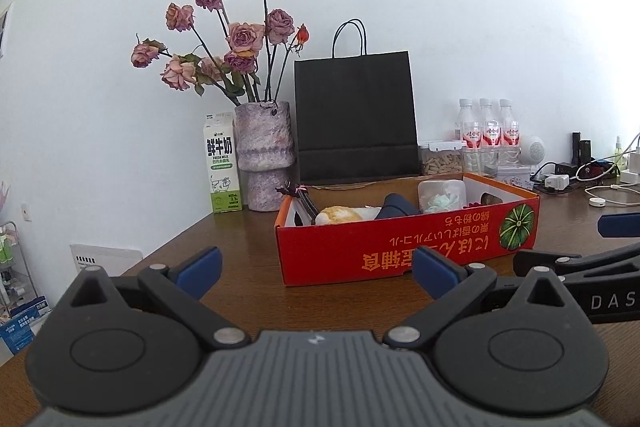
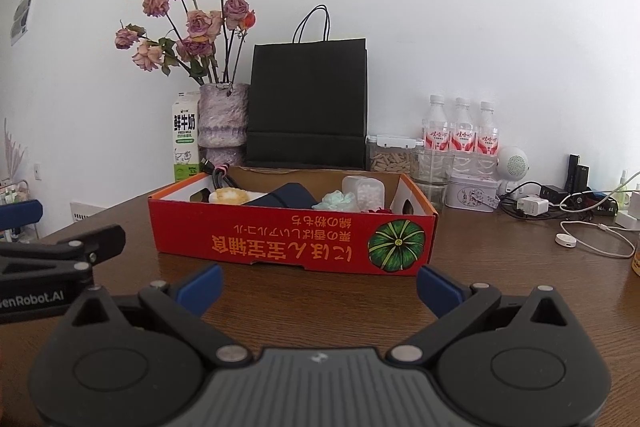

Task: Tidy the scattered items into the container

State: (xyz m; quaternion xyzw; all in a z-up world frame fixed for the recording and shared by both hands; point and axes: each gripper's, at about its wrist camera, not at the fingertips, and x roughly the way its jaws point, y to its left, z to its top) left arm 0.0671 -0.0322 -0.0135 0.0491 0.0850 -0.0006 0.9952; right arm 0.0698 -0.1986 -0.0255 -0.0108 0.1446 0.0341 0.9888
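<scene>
A red cardboard box [image 1: 400, 247] [image 2: 288, 239] with a pumpkin picture stands on the brown table. Inside it lie a coiled black cable [image 2: 220, 179], a yellow-white soft item [image 1: 340, 215] [image 2: 230, 195], a dark blue pouch [image 1: 396, 207] [image 2: 286, 197], a mint-green item [image 2: 336, 199] and a clear plastic tub [image 1: 442, 193] [image 2: 366, 193]. My left gripper [image 1: 316, 273] is open and empty, in front of the box. My right gripper [image 2: 318, 287] is open and empty, also in front of the box. Each gripper shows at the edge of the other's view.
Behind the box stand a black paper bag [image 1: 354, 115], a vase of dried roses [image 1: 264, 151], a milk carton [image 1: 222, 163], three water bottles [image 2: 460, 131] and jars. Chargers and white cables [image 2: 588, 231] lie at the right. The table's left edge [image 1: 168, 247] is near.
</scene>
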